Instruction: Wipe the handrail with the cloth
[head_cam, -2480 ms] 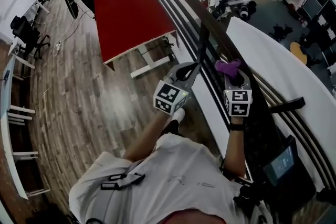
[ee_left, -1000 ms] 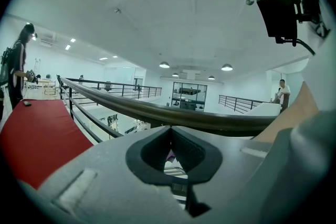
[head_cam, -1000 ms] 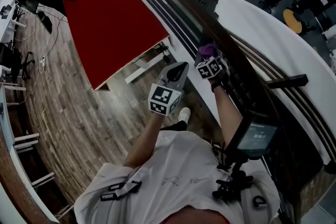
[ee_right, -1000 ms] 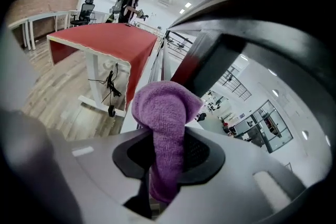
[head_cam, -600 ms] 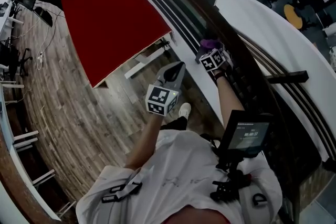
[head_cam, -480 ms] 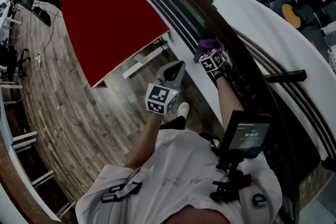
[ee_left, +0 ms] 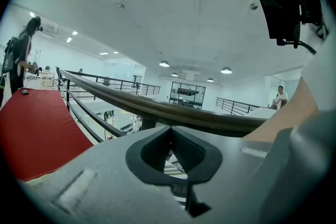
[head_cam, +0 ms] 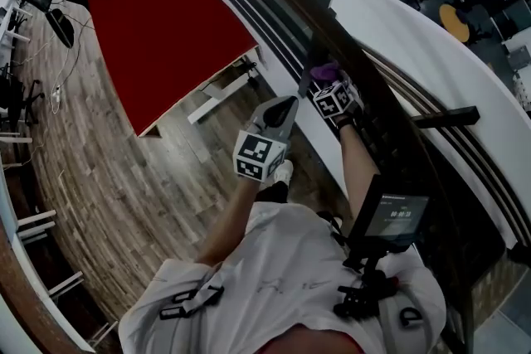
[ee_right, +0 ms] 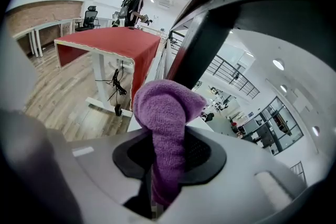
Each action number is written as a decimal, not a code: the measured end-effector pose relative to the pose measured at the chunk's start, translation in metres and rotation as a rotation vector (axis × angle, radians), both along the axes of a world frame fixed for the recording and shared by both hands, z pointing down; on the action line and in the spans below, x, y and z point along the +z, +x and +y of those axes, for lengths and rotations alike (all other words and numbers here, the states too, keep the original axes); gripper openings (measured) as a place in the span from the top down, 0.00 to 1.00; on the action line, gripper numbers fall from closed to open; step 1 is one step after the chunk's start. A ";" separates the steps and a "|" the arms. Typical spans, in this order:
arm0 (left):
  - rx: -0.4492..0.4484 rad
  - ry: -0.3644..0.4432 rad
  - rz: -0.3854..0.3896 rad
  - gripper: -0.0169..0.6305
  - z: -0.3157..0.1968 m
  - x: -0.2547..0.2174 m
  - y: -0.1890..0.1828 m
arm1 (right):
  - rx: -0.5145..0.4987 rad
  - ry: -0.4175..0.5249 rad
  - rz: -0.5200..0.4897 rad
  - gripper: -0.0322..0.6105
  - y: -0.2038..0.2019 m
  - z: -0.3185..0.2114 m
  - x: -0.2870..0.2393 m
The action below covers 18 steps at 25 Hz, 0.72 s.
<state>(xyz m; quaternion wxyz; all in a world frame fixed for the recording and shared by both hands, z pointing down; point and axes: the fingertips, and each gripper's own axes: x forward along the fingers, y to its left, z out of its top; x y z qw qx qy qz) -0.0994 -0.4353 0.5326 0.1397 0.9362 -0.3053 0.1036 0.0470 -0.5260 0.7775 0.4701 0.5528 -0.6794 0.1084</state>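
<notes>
Right gripper point(head_cam: 327, 84) pinching the purple cloth point(ee_right: 165, 107) up at the handrail point(ee_left: 131, 98); left gripper point(ee_left: 170, 134) empty beside it.
The right jaws are nearly together on a fold of the cloth, which bulges out past the tips. It seems to press on a dark post under the rail, though the contact is hard to make out. The left jaws are closed on nothing, held just below the rail, near the red table point(head_cam: 166, 21).

White tee point(head_cam: 282, 261) with black clips point(head_cam: 191, 301) on the chest, one white sneaker point(head_cam: 284, 172), grey left gripper point(head_cam: 284, 104) and right gripper point(head_cam: 328, 85), each with a black-and-white marker cube point(head_cam: 257, 155).
</notes>
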 end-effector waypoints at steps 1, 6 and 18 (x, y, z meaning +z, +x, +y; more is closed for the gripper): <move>0.001 0.007 0.004 0.97 0.001 -0.003 0.003 | -0.007 0.001 0.005 0.80 0.001 0.004 0.000; 0.007 0.011 0.004 0.97 0.012 -0.007 0.015 | -0.025 0.011 0.035 0.80 0.006 0.024 0.000; 0.031 0.004 0.001 0.97 0.045 -0.014 0.048 | -0.008 -0.001 0.036 0.80 0.033 0.080 0.002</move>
